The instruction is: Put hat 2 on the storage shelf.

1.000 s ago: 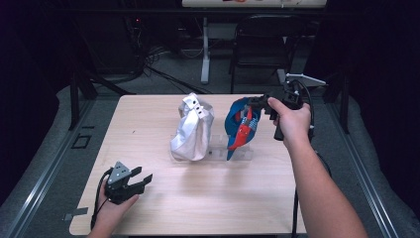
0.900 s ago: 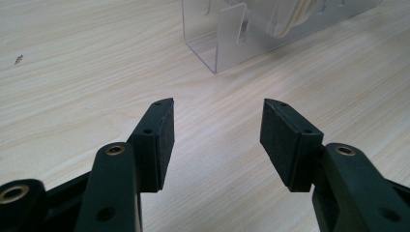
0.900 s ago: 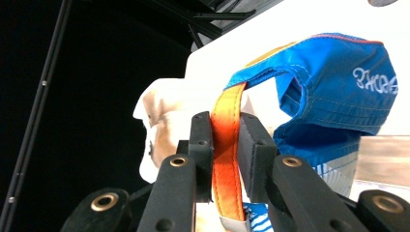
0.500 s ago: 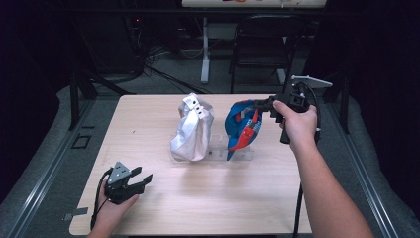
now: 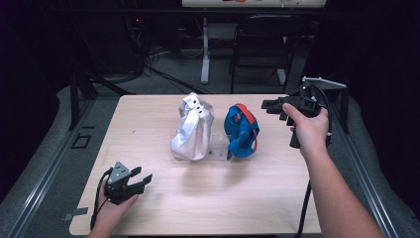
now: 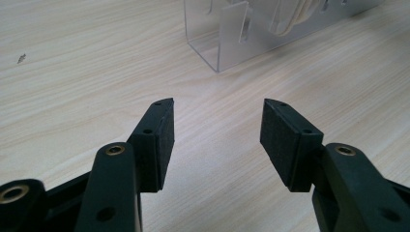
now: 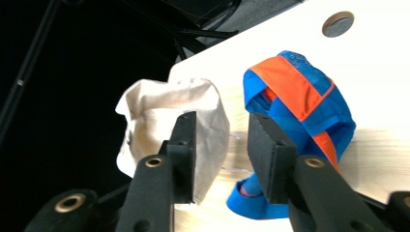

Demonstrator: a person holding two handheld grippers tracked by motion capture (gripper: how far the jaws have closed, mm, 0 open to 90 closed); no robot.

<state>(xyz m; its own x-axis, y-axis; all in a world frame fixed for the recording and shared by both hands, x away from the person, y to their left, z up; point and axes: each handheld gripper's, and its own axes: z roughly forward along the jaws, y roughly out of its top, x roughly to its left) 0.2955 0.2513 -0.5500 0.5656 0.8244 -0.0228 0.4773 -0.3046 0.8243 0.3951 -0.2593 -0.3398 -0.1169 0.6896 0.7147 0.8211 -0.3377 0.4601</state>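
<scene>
The blue bag [image 5: 241, 131] is what I'm working: soft woven fabric with orange straps [image 7: 296, 86], light and floppy, likely to sag and slide through a loose pinch. I judge the best hold is on an orange strap or the folded upper rim, where the cloth is doubled and gives the pads something to bite. It stands roughly upright on the clear stand [image 6: 227, 41] at mid-table, its long axis running up and down, leaning a little, with the mouth and strap loop at the top.

Just to its left on the same stand, close to touching, stands the white bag [image 5: 192, 130], equally limp and crumpled, also upright.

My right claw [image 5: 269, 104] hangs to the right of the blue bag, just apart from it, above the table's [image 5: 148, 218] far right edge. Its jaws have just been opening and now stand about half apart with nothing between them; in the right gripper view they frame the gap between the two bags.

My left claw [image 5: 142, 180] rests well away from the blue bag, at the near left of the table, jaws spread wide and empty, pointing toward the stand's corner.
</scene>
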